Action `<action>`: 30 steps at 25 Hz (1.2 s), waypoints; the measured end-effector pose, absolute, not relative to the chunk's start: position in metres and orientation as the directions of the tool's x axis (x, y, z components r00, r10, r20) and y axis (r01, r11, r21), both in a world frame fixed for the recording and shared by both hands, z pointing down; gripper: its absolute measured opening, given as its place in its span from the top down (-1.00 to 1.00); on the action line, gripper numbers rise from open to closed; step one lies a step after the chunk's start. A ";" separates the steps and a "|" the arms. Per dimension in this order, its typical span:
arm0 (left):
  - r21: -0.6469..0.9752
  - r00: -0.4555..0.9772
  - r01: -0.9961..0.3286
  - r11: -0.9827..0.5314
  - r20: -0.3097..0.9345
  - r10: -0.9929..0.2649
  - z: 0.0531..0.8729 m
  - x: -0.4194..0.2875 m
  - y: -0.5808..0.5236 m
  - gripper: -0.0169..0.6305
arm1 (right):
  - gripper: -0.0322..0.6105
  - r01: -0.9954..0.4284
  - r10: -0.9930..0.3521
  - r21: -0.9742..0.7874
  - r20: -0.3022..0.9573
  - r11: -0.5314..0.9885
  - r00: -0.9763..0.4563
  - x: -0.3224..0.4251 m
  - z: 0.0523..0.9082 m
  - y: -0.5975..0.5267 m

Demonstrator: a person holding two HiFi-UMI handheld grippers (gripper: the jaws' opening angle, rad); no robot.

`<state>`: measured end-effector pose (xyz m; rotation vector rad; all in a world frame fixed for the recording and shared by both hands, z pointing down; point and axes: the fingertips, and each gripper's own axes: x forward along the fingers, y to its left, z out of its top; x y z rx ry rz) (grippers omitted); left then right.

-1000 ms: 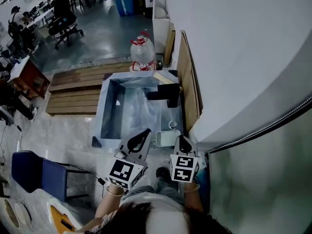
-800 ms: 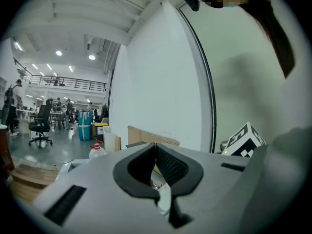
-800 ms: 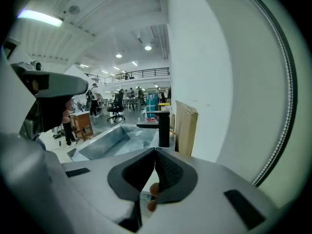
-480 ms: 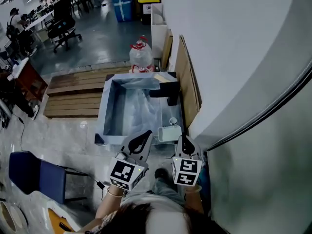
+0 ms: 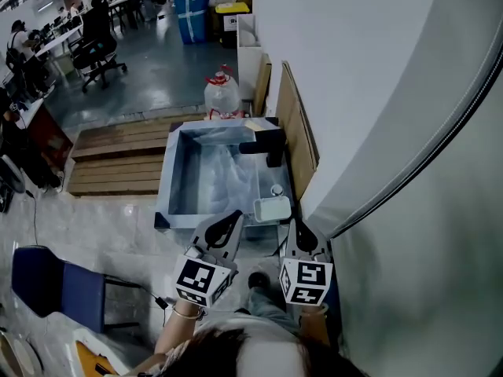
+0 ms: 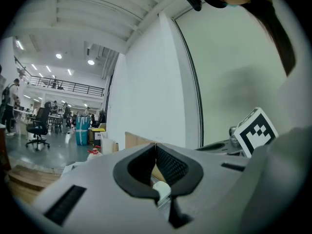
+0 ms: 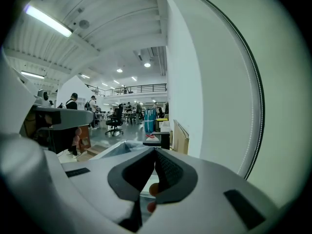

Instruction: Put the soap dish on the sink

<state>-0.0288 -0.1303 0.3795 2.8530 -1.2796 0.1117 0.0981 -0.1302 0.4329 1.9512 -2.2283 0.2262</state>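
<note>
In the head view a white rectangular soap dish (image 5: 273, 209) rests on the near right corner of the blue-grey sink (image 5: 171, 181), below the black faucet (image 5: 267, 144). My left gripper (image 5: 233, 215) hangs at the sink's near edge, left of the dish, shut with nothing in it. A little nearer than the dish and to its right is my right gripper (image 5: 297, 228), also shut and empty, apart from the dish. In the left gripper view the jaws of that gripper (image 6: 156, 146) meet at the tips, and in the right gripper view so do those of the other (image 7: 156, 150).
A small round white thing (image 5: 277, 190) sits just behind the dish. A water jug with a red cap (image 5: 222, 94) stands behind the sink. Wooden pallets (image 5: 118, 151) lie left, a board (image 5: 296, 128) leans on the white wall right, and a blue chair (image 5: 55, 287) is near left.
The right gripper has drawn back from the soap dish, which stays on the sink's corner. The head view has shifted slightly; the left gripper has hardly moved.
</note>
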 end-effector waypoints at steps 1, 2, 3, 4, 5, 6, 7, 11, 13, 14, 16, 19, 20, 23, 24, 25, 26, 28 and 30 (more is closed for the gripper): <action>-0.017 0.665 -0.745 -0.667 0.067 -0.744 0.378 -0.029 -0.127 0.92 | 0.82 -0.991 -0.967 0.001 0.222 0.132 -0.128 0.097 0.430 -0.127; -0.018 0.667 -0.743 -0.669 0.064 -0.743 0.376 -0.030 -0.124 0.92 | 0.82 -0.991 -0.968 0.003 0.216 0.133 -0.129 0.096 0.427 -0.123; -0.022 0.667 -0.743 -0.669 0.057 -0.743 0.375 -0.030 -0.122 0.92 | 0.82 -0.991 -0.969 0.006 0.211 0.135 -0.131 0.095 0.425 -0.120; -0.025 0.667 -0.743 -0.668 0.050 -0.743 0.373 -0.031 -0.120 0.92 | 0.82 -0.990 -0.969 0.009 0.207 0.137 -0.133 0.094 0.422 -0.117; -0.025 0.666 -0.744 -0.668 0.045 -0.744 0.372 -0.031 -0.117 0.92 | 0.82 -0.990 -0.970 0.013 0.204 0.140 -0.135 0.093 0.420 -0.113; -0.021 0.666 -0.744 -0.667 0.043 -0.745 0.371 -0.032 -0.113 0.92 | 0.82 -0.989 -0.970 0.017 0.200 0.144 -0.137 0.092 0.418 -0.109; -0.019 0.666 -0.744 -0.667 0.043 -0.744 0.371 -0.032 -0.110 0.92 | 0.82 -0.989 -0.971 0.022 0.195 0.147 -0.140 0.091 0.416 -0.105; -0.015 0.667 -0.743 -0.669 0.057 -0.743 0.374 -0.035 -0.097 0.92 | 0.82 -0.987 -0.973 0.040 0.174 0.158 -0.149 0.087 0.410 -0.091; -0.009 0.665 -0.745 -0.667 0.054 -0.745 0.373 -0.035 -0.092 0.92 | 0.82 -0.986 -0.975 0.049 0.164 0.162 -0.152 0.087 0.407 -0.085; -0.009 0.664 -0.747 -0.665 0.043 -0.746 0.372 -0.034 -0.090 0.92 | 0.82 -0.985 -0.976 0.054 0.159 0.162 -0.152 0.087 0.405 -0.082; -0.012 0.661 -0.750 -0.661 0.026 -0.750 0.369 -0.034 -0.087 0.92 | 0.82 -0.985 -0.977 0.061 0.150 0.162 -0.152 0.088 0.401 -0.077; -0.013 0.660 -0.751 -0.660 0.021 -0.751 0.369 -0.036 -0.080 0.92 | 0.82 -0.984 -0.978 0.068 0.137 0.166 -0.155 0.087 0.398 -0.069; -0.013 0.658 -0.752 -0.659 0.020 -0.752 0.370 -0.037 -0.078 0.92 | 0.82 -0.983 -0.978 0.073 0.134 0.168 -0.157 0.087 0.397 -0.067; -0.004 0.654 -0.756 -0.655 0.015 -0.756 0.371 -0.038 -0.074 0.92 | 0.82 -0.981 -0.979 0.087 0.128 0.171 -0.160 0.085 0.396 -0.062; -0.002 0.654 -0.757 -0.654 0.014 -0.757 0.371 -0.038 -0.072 0.92 | 0.82 -0.981 -0.979 0.091 0.127 0.172 -0.160 0.085 0.396 -0.060; -0.001 0.653 -0.757 -0.654 0.014 -0.757 0.371 -0.038 -0.070 0.92 | 0.82 -0.980 -0.979 0.094 0.127 0.173 -0.161 0.085 0.396 -0.058; -0.001 0.653 -0.757 -0.653 0.013 -0.757 0.371 -0.038 -0.067 0.92 | 0.82 -0.980 -0.979 0.097 0.126 0.174 -0.161 0.085 0.395 -0.055; 0.001 0.652 -0.758 -0.652 0.013 -0.758 0.372 -0.038 -0.062 0.92 | 0.82 -0.980 -0.979 0.099 0.123 0.174 -0.162 0.085 0.394 -0.049; 0.006 0.651 -0.759 -0.651 0.014 -0.759 0.372 -0.039 -0.056 0.92 | 0.82 -0.980 -0.980 0.100 0.121 0.172 -0.160 0.085 0.393 -0.043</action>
